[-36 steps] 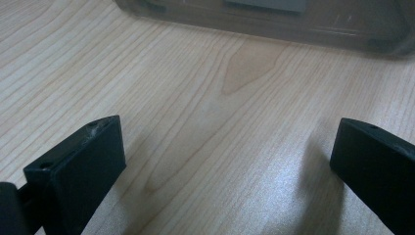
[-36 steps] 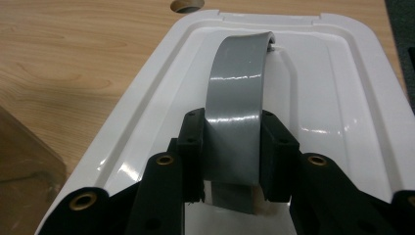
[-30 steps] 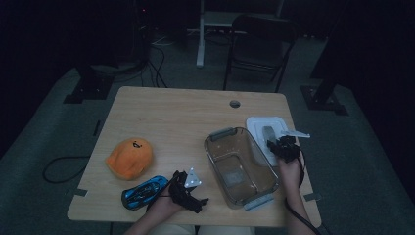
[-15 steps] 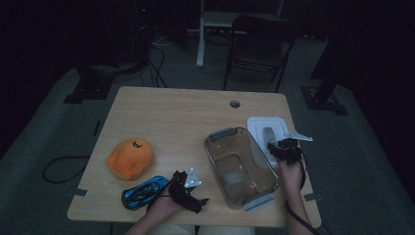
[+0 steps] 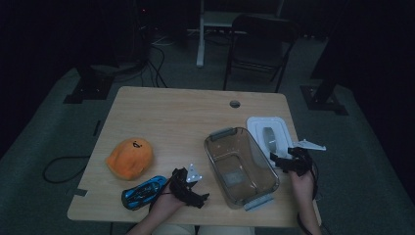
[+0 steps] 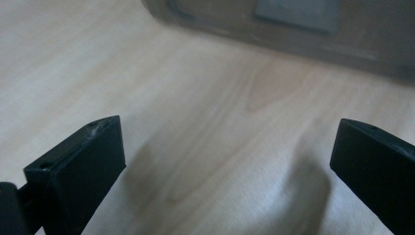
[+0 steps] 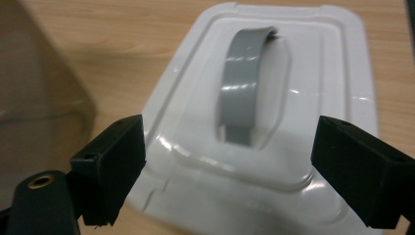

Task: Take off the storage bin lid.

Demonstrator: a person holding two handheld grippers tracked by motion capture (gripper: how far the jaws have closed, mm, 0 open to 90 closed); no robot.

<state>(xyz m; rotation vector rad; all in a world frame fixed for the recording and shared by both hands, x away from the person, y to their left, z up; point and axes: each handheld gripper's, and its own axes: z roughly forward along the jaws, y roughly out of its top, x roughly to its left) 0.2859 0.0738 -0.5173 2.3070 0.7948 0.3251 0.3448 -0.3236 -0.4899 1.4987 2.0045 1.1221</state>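
Note:
A white lid (image 5: 257,127) with a grey handle (image 5: 269,138) lies flat on the table to the right of a clear plastic bin (image 5: 240,166). My right gripper (image 5: 281,159) sits just in front of the lid, open. Its jaws have just been opening, with nothing gripped. In the right gripper view the lid (image 7: 323,63) and its handle (image 7: 242,88) lie beyond my right gripper (image 7: 230,134). My left gripper (image 5: 195,188) rests near the front edge, open over bare wood (image 6: 225,142), facing the bin (image 6: 293,24).
A blue toy car (image 5: 143,191) lies beside the left hand, with an orange plush (image 5: 129,156) behind it. The bin's side (image 7: 39,88) stands close to the left of the right gripper. A cable hole (image 5: 235,104) is at the table's back; a chair stands beyond.
The right gripper has drawn back from the lid toward the front edge and its jaws have spread apart. The lid stays where it lay. The left gripper has not moved.

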